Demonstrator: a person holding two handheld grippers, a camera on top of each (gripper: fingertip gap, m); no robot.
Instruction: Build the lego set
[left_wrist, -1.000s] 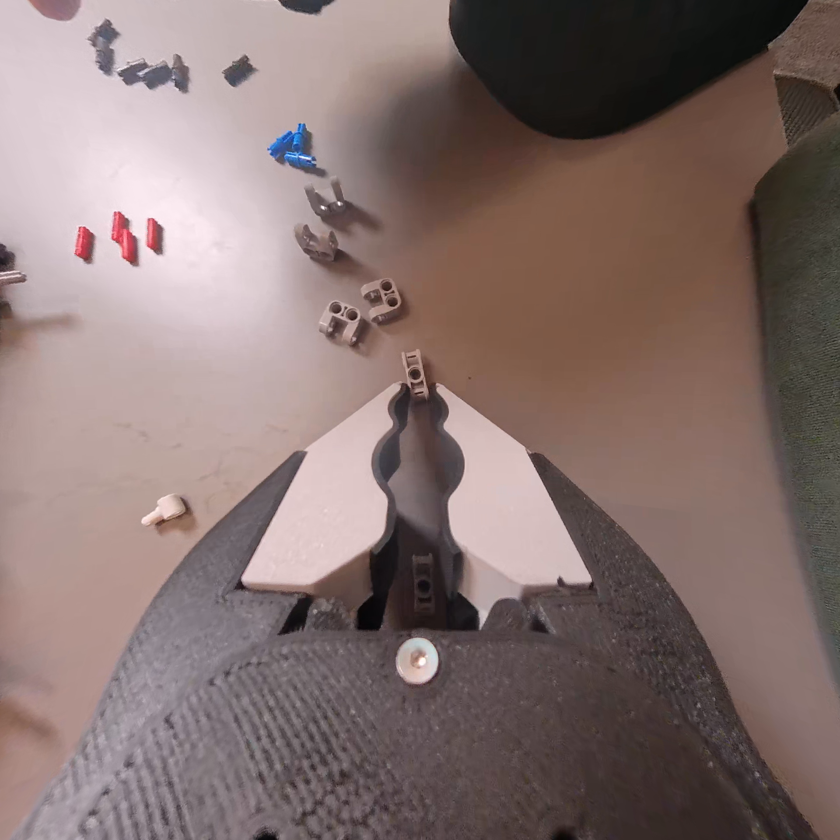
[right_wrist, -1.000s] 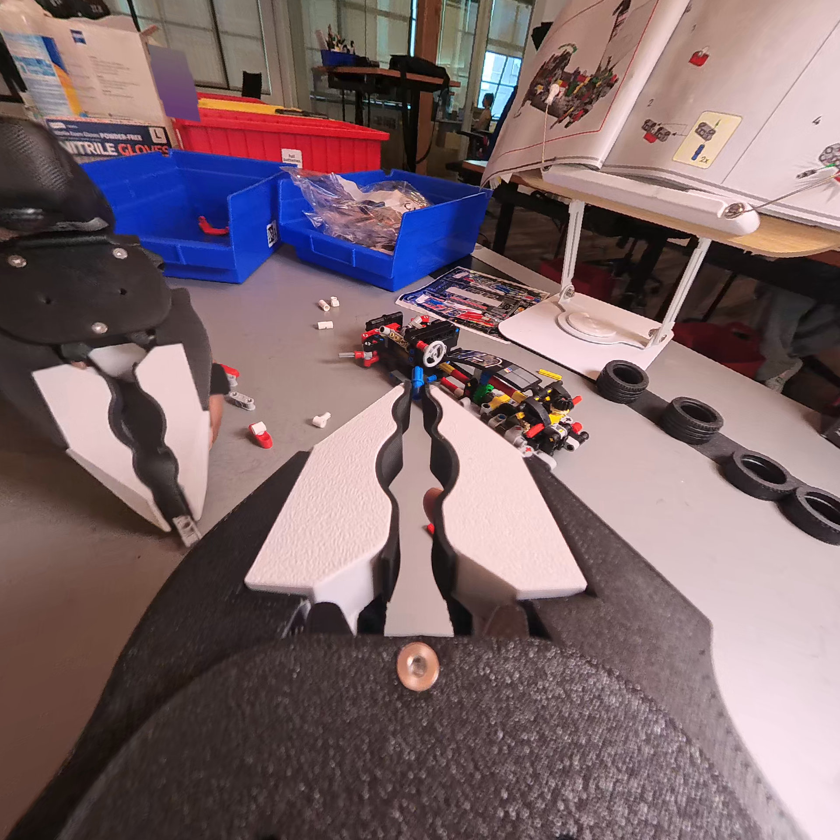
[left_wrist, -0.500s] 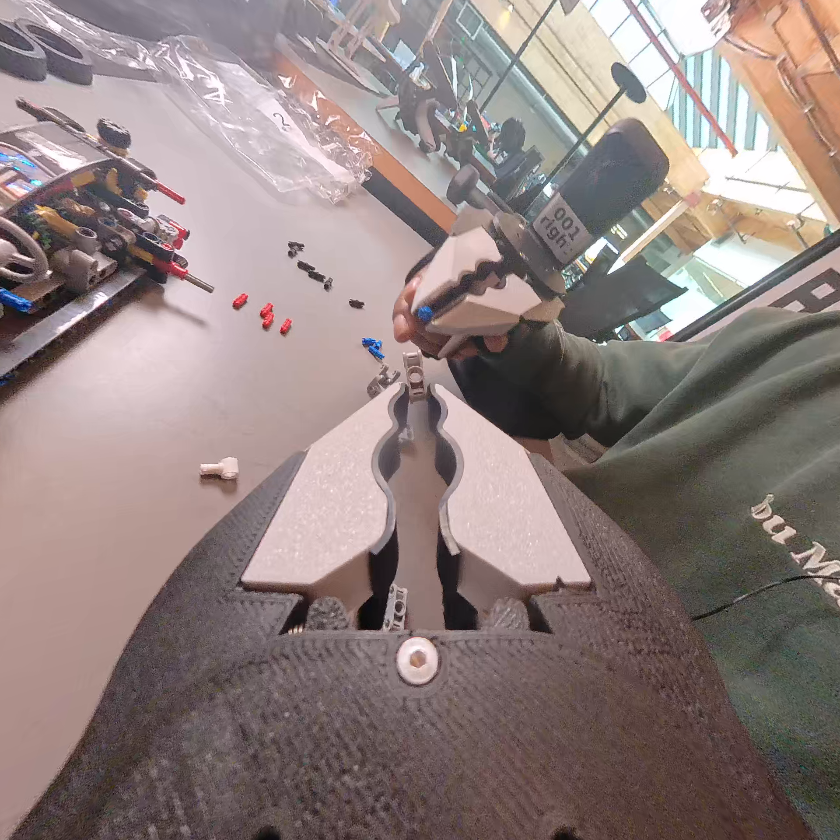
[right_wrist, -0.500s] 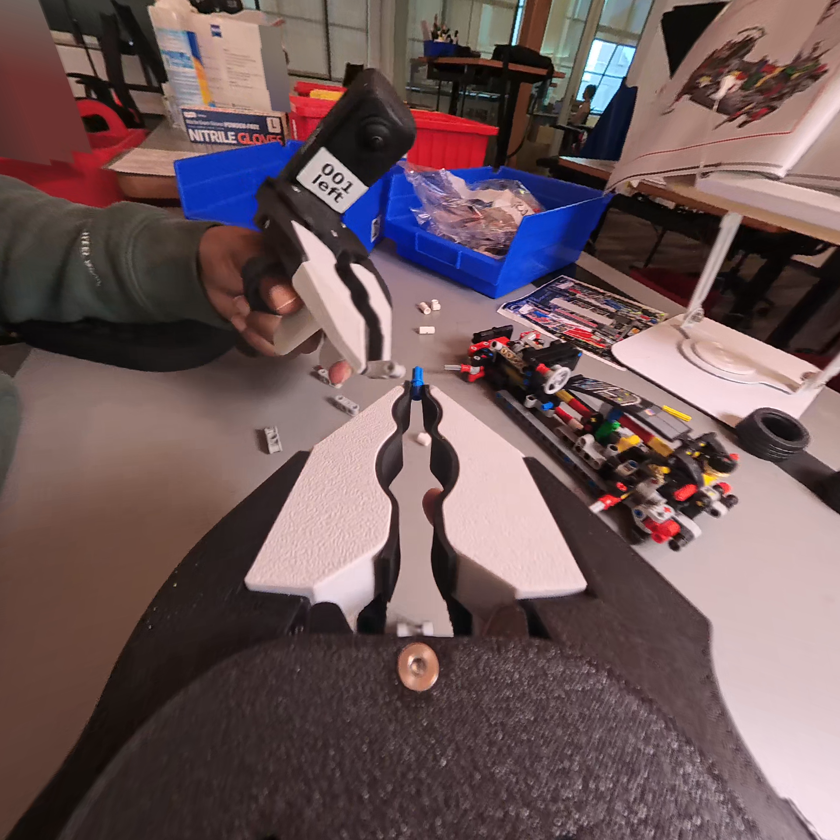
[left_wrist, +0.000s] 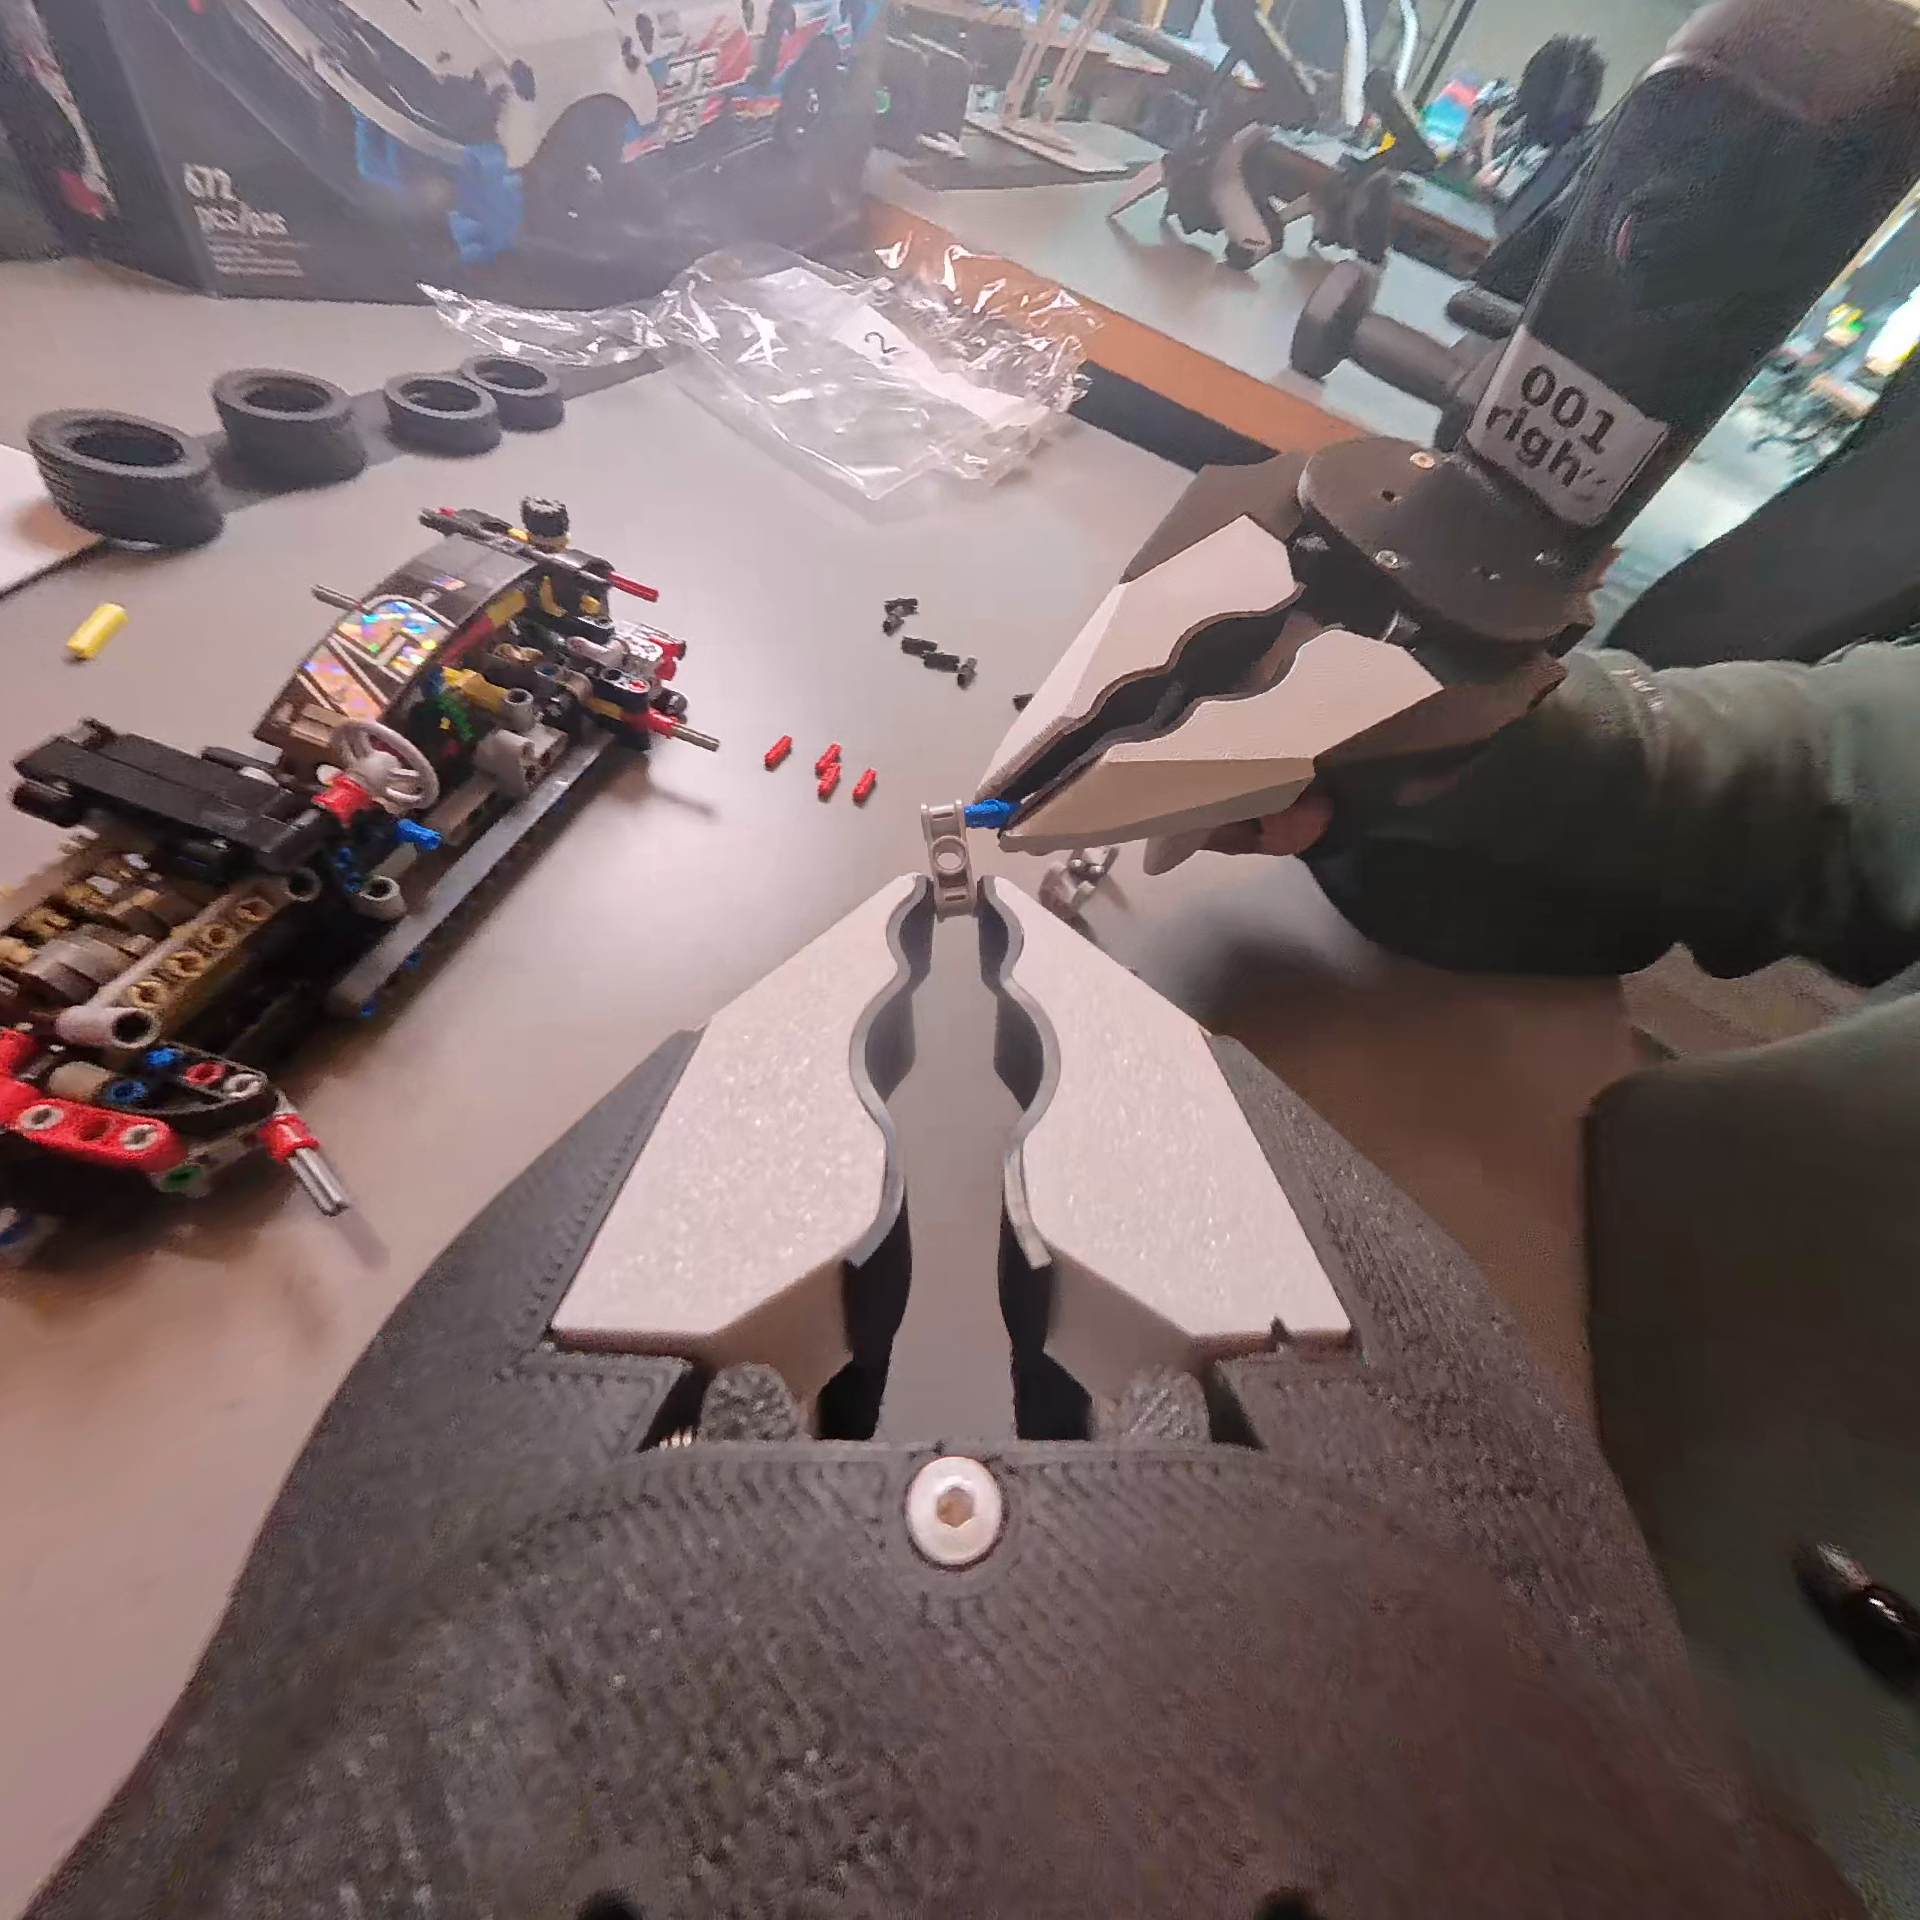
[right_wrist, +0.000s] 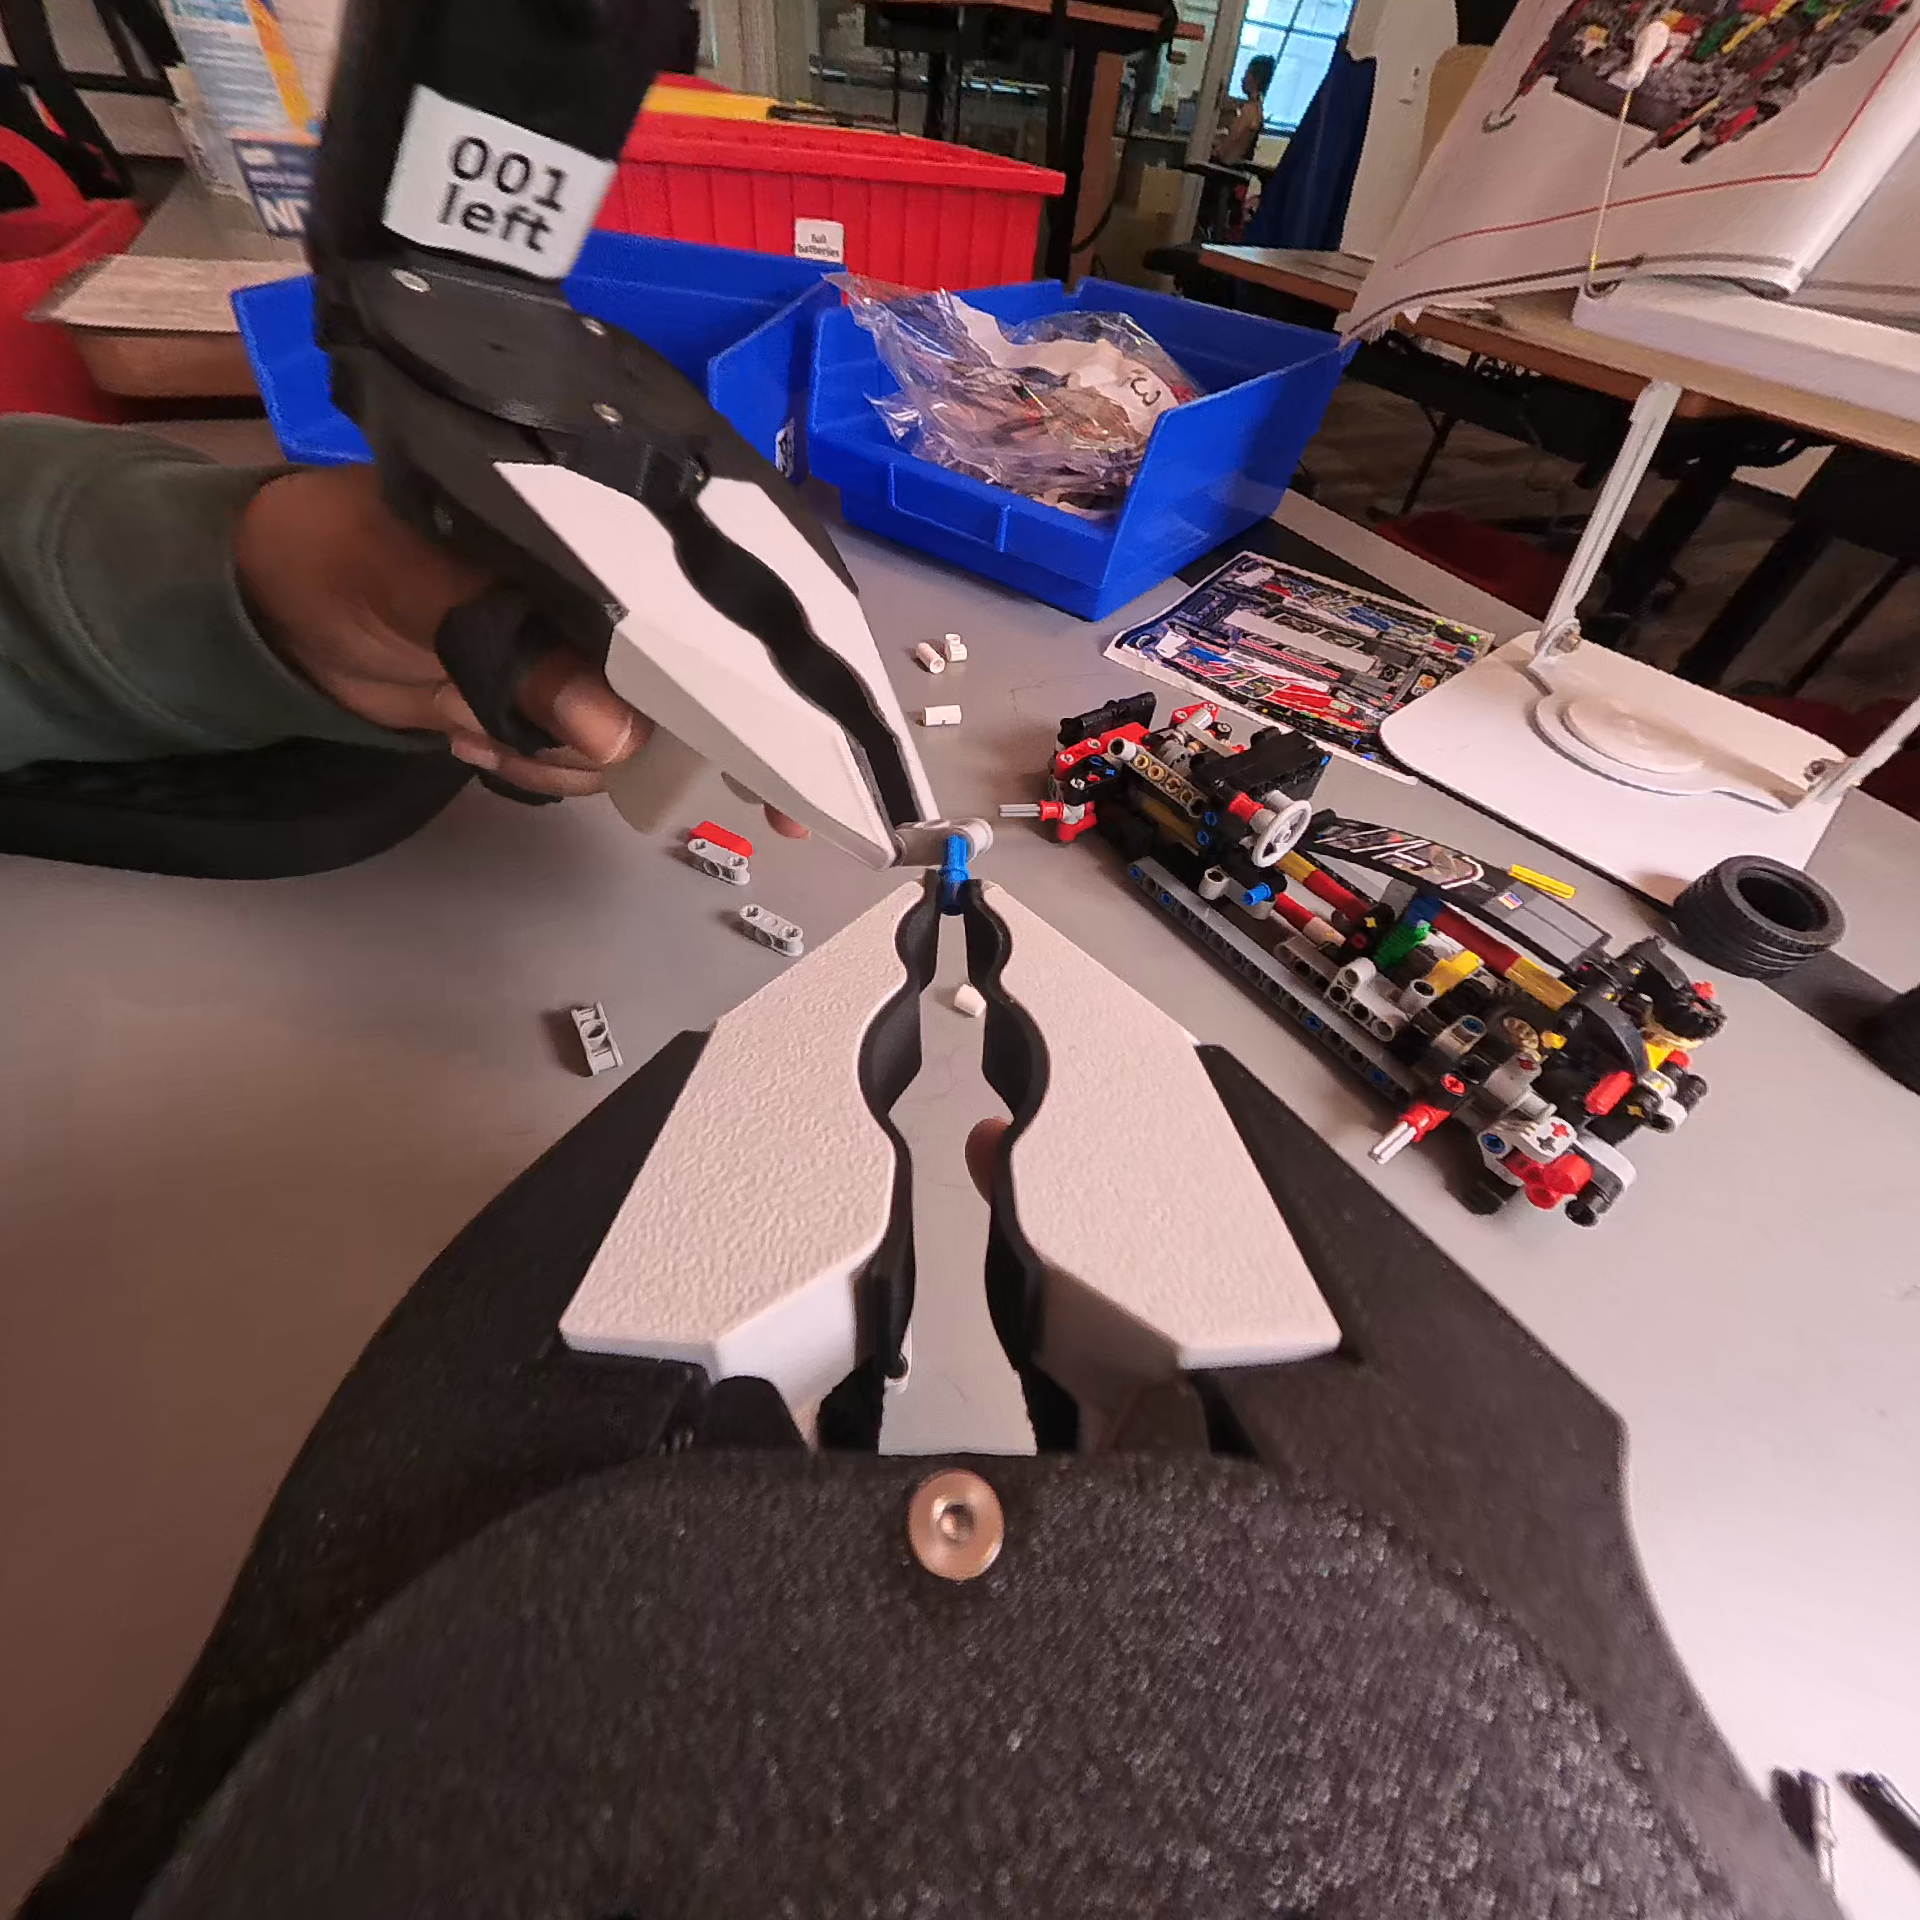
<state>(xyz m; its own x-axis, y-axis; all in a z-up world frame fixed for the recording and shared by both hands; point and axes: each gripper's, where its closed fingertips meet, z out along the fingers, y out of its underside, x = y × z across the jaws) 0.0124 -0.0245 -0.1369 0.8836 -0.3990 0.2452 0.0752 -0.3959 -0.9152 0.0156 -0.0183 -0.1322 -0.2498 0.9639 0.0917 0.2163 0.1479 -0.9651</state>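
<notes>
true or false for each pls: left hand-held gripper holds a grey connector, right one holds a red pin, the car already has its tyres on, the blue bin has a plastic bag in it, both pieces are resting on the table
1. The left hand-held gripper holds a grey connector: true.
2. The right hand-held gripper holds a red pin: false, it grips a blue pin.
3. The car already has its tyres on: false, loose tyres lie on the table.
4. The blue bin has a plastic bag in it: true.
5. Both pieces are resting on the table: false, both are held up, the pin's tip at the connector's hole.

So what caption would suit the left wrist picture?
Left gripper holds a grey connector while right gripper presses a blue pin into it.
</notes>
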